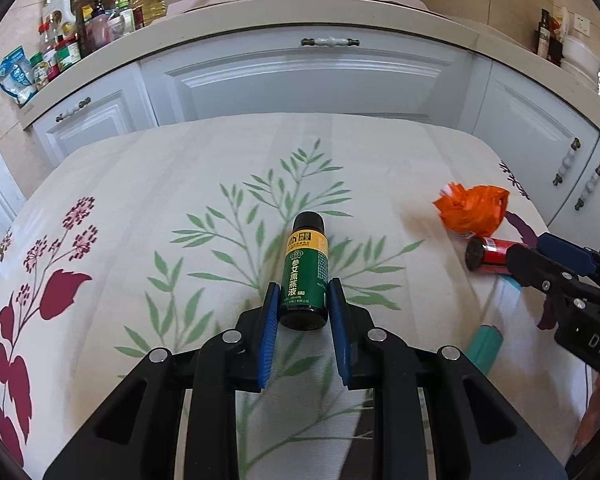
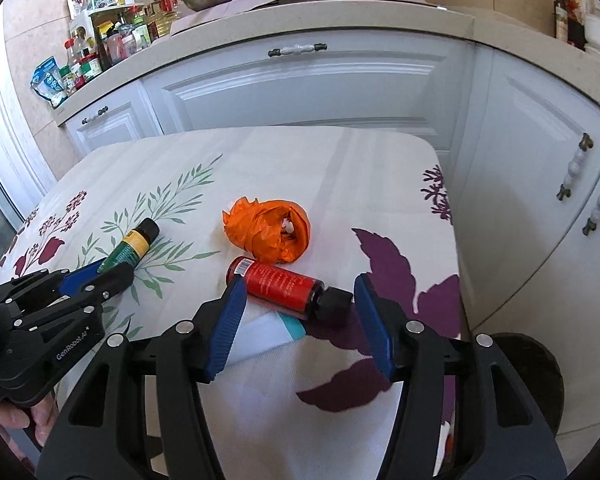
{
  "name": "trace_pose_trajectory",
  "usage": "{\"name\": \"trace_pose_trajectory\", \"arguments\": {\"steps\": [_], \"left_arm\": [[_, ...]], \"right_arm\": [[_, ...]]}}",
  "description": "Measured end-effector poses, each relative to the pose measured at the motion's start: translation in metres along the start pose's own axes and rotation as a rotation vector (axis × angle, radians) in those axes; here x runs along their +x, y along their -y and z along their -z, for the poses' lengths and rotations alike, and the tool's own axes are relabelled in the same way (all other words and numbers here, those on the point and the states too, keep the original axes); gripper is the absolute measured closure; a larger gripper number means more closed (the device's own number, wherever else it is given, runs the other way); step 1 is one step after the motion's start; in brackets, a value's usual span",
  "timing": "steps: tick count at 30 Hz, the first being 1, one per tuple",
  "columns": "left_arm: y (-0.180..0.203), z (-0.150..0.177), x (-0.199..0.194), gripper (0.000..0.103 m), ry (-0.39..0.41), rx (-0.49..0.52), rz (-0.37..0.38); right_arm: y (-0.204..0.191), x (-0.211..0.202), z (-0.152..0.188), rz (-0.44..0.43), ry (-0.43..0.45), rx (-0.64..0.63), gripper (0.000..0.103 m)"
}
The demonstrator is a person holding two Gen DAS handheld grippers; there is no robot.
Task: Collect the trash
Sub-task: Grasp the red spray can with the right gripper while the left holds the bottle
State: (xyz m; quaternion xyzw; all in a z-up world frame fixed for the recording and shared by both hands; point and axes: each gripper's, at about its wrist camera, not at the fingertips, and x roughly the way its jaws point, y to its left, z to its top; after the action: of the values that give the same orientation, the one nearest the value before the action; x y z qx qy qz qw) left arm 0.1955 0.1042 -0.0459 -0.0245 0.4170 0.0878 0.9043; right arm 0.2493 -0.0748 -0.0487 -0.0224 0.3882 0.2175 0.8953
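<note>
Left wrist: left gripper (image 1: pixel 304 300) clamped on green bottle (image 1: pixel 305 276); right gripper (image 2: pixel 300 294) agape

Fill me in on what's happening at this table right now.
A person is clearing trash off a floral tablecloth with handheld tongs in each hand. The left tongs are closed on the base of a green bottle lying on the cloth. The right tongs stand open around a red bottle lying crosswise, not yet gripped. A crumpled orange wrapper lies just beyond it, untouched.
</note>
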Motion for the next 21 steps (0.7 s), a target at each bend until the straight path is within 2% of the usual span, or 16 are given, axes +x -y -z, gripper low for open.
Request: {"name": "trace_pose_trajectory", "arguments": {"steps": [8,21], "left_arm": [[-0.015,0.001,-0.002,0.078,0.011,-0.014,-0.034],[-0.031,0.004,-0.003,0.078,0.011,-0.044,-0.049]], "right_arm": [[-0.009,0.005,0.003,-0.024,-0.040,-0.032,0.049],[-0.014,0.011,-0.003,-0.003,-0.050,-0.057,0.050]]}}
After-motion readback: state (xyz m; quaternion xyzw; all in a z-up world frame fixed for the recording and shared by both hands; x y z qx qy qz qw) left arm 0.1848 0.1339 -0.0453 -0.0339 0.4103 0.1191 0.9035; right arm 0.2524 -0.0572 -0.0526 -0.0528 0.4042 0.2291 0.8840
